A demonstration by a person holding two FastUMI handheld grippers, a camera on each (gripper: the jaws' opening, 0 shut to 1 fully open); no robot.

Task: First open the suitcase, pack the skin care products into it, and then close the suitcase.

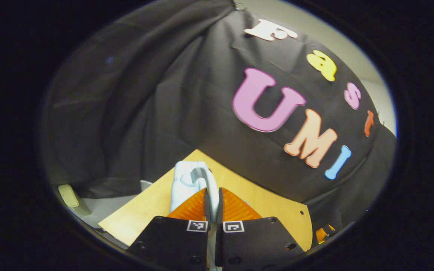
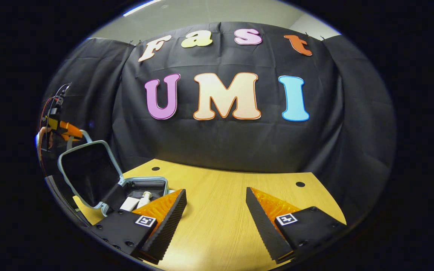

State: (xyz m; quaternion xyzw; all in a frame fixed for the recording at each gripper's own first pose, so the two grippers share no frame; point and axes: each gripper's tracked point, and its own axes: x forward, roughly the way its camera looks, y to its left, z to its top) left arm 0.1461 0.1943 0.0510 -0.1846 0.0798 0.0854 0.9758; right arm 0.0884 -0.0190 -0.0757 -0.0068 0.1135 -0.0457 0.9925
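The pale blue suitcase point(image 2: 153, 180) lies open at the table's left end, its lid point(image 2: 87, 173) standing tilted upward with a dark lining. Inside lie a white bottle point(image 2: 145, 198) and a white tube point(image 2: 129, 204). In the right gripper view the left gripper point(image 2: 63, 130), held by a hand, grips the handle at the lid's top edge. In the left gripper view my left gripper point(image 1: 212, 194) is shut on that pale handle point(image 1: 206, 180). My right gripper point(image 2: 216, 194) hovers open over the bare table, right of the suitcase, with nothing between its fingers.
The wooden table point(image 2: 224, 222) has small round holes near its back edge point(image 2: 300, 184). The black cloth wall closes the back and both sides. A grey surface with a beige object point(image 1: 68, 195) lies beyond the table's edge.
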